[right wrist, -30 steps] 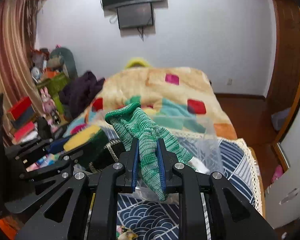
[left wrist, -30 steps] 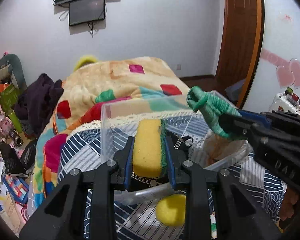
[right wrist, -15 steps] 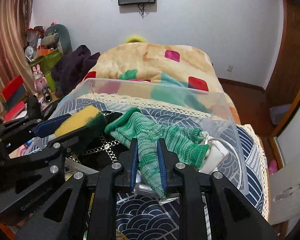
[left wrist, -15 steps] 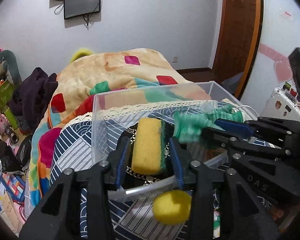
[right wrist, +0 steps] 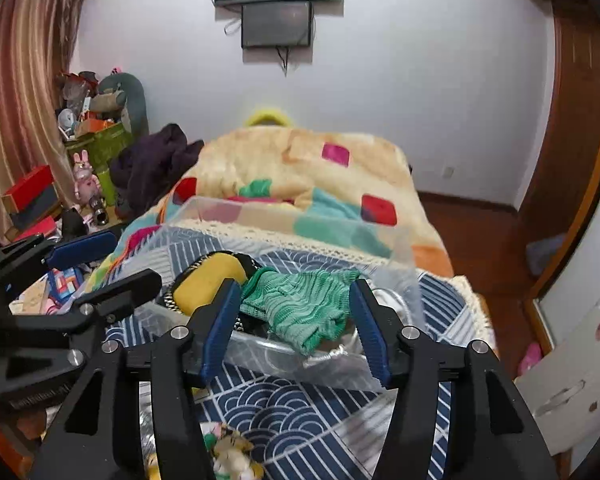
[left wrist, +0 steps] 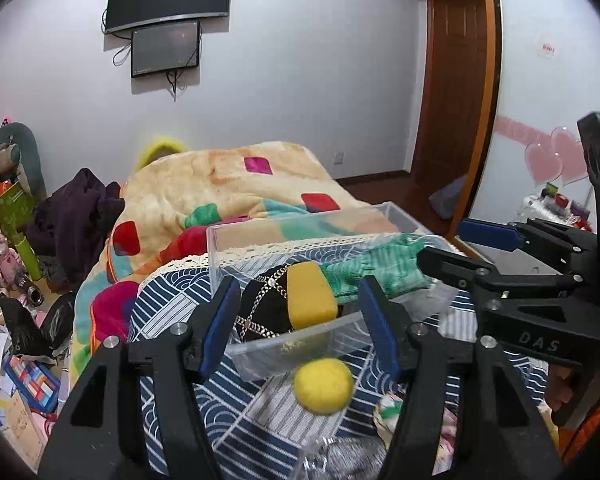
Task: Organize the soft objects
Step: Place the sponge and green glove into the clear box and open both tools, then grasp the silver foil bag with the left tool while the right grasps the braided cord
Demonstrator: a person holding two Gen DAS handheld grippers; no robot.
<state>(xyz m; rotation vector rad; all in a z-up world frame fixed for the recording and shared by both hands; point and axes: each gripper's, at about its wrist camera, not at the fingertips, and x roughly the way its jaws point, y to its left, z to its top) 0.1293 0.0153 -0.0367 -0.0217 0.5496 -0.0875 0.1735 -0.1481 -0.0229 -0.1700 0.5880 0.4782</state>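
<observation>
Both of your grippers are spread wide and hold nothing: the left gripper (left wrist: 300, 320) frames the yellow sponge (left wrist: 311, 294), and the right gripper (right wrist: 294, 322) frames the green knit glove (right wrist: 300, 308), but neither thing touches a blue pad. The sponge lies in the clear plastic bin (left wrist: 300, 338), leaning on a black cap with a gold lattice (left wrist: 262, 306), its long axis running away from you and roughly in line with the left fingers. The glove sits beside it on the right inside the same bin, draped over white cord near the front wall. So those two soft things look put away, and the next pick is probably the yellow ball (left wrist: 323, 386), which rests outside the bin on the blue patterned cloth (right wrist: 300, 412), just in front of the near wall. It lies below and slightly right of the midline between your left fingers, nearer to you than the bin, so your left hand is the closer one; you would need to draw back and drop down instead of reaching forward. More soft bits lie on the cloth low in the right wrist view, too blurred to name. Mind the bin's near rim as you lower, since the ball sits close against it.
</observation>
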